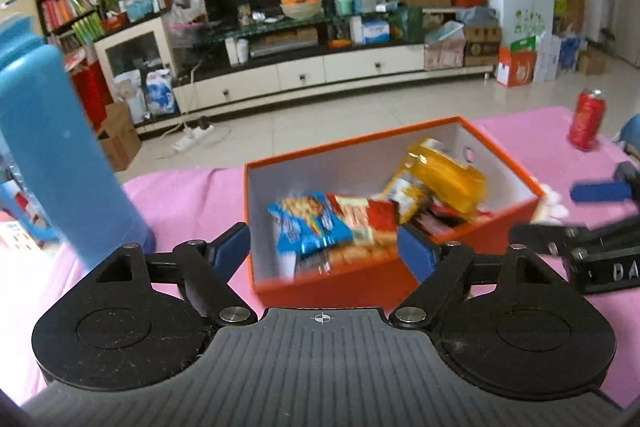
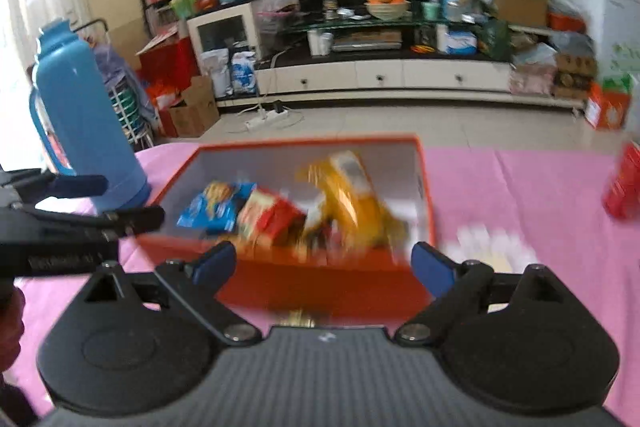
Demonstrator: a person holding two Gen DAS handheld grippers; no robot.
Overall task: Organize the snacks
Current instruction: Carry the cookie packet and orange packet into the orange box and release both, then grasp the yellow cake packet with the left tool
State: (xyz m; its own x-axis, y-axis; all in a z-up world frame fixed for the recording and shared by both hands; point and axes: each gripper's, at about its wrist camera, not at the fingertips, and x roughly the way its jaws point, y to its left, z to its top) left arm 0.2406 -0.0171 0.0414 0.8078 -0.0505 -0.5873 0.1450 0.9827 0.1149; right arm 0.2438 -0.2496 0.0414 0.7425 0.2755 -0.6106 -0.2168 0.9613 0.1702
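Note:
An open orange box point(image 1: 360, 277) point(image 2: 320, 283) sits on the pink tablecloth and holds several snack packets: a blue one point(image 1: 308, 223) point(image 2: 218, 207), a red one point(image 1: 366, 219) point(image 2: 272, 217) and a yellow bag point(image 1: 440, 179) point(image 2: 348, 195) leaning on the right side. My left gripper point(image 1: 322, 251) is open and empty, just before the box's near wall. My right gripper point(image 2: 322, 267) is open and empty, also at the near wall. The right gripper shows at the right edge of the left wrist view point(image 1: 576, 215). The left gripper shows at the left of the right wrist view point(image 2: 100, 203).
A tall blue thermos point(image 1: 52, 155) point(image 2: 84, 131) stands left of the box. A red can point(image 1: 586, 119) point(image 2: 624, 183) stands at the right. A white packet point(image 1: 554, 203) point(image 2: 488, 247) lies right of the box. Beyond the table are floor and a cluttered TV cabinet point(image 1: 300, 67).

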